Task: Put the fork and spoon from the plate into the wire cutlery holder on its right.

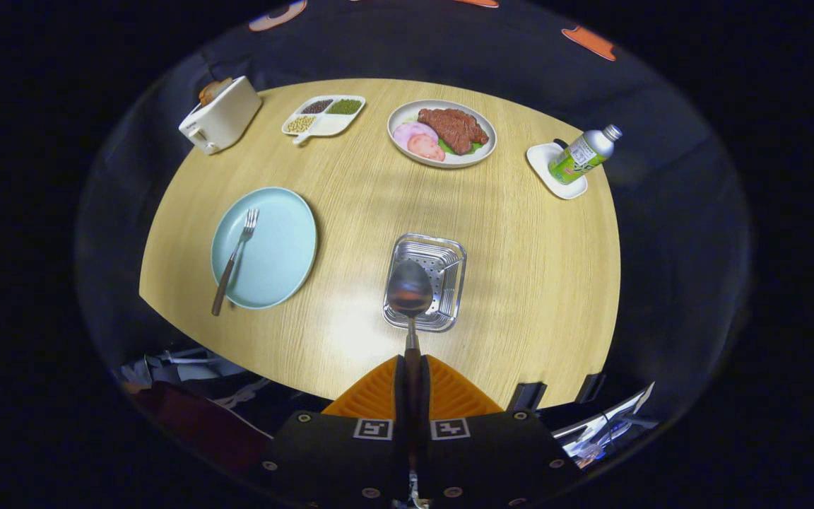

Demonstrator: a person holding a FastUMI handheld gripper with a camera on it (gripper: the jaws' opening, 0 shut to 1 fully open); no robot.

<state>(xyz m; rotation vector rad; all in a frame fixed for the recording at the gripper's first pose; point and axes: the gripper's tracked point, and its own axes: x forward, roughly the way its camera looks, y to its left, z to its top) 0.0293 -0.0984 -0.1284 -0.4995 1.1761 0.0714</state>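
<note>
Claw (pixel 413 378) clenched on the spoon (pixel 410 290) handle, its bowl over the wire cutlery holder (pixel 442 254)

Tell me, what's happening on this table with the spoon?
A hand-held gripper has both fingers shut on the handle of a metal spoon. The spoon's bowl hangs over the square wire cutlery holder on the round wooden table, so it looks ready to go in. The metal fork with a brown handle lies on the light blue plate, left of the holder, not yet picked up.
</note>
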